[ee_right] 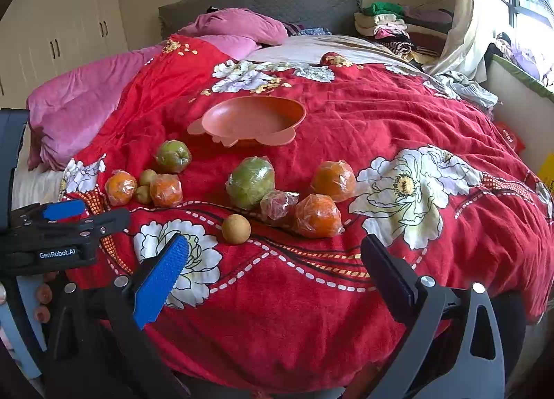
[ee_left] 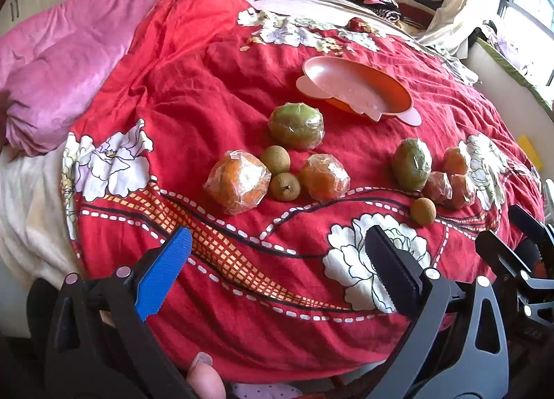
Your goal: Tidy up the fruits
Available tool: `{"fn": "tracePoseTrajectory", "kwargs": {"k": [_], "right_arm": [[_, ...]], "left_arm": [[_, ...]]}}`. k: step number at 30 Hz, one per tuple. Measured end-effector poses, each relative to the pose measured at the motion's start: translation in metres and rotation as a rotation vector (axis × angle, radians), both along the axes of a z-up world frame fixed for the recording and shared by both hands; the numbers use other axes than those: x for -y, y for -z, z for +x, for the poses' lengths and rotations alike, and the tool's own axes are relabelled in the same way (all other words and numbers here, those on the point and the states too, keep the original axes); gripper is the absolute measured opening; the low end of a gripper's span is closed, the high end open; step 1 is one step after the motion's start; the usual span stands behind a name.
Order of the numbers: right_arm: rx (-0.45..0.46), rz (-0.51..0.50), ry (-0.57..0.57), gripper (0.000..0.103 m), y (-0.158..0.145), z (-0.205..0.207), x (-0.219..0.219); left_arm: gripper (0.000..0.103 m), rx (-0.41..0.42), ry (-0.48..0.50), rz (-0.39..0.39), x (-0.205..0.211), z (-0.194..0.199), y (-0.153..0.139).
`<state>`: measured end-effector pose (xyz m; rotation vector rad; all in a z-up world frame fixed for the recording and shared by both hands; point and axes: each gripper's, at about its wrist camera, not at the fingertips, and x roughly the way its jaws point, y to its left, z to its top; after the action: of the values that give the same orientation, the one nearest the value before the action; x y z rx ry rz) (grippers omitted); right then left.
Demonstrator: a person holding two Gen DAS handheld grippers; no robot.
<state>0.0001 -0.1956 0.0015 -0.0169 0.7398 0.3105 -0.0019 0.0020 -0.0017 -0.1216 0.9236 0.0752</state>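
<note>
Fruits on the red floral bedspread point(ee_right: 398, 115), toward the bed's foot edge: 2 green wrapped fruits point(ee_right: 250, 182), 4 wrapped oranges point(ee_right: 318, 215), 1 small reddish wrapped fruit point(ee_right: 277, 204), 3 small brown fruits point(ee_right: 236, 228), lying in 2 loose clusters. Orange plate point(ee_right: 254, 118): empty, just behind them toward the headboard. Left claw point(ee_left: 277, 272): fingers wide apart, nothing between. Right claw point(ee_right: 275, 272): likewise apart, over the foot edge.
</note>
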Motion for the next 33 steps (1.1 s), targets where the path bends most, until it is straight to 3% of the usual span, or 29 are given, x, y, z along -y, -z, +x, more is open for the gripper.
{"fn": "tracePoseTrajectory", "kwargs": {"k": [33], "right_arm": [[-0.007, -0.001, -0.004, 0.099, 0.0004, -0.0009, -0.0022]], "left_arm": [[0.094, 0.000, 0.001, 0.000, -0.0029, -0.0008, -0.0005]]}}
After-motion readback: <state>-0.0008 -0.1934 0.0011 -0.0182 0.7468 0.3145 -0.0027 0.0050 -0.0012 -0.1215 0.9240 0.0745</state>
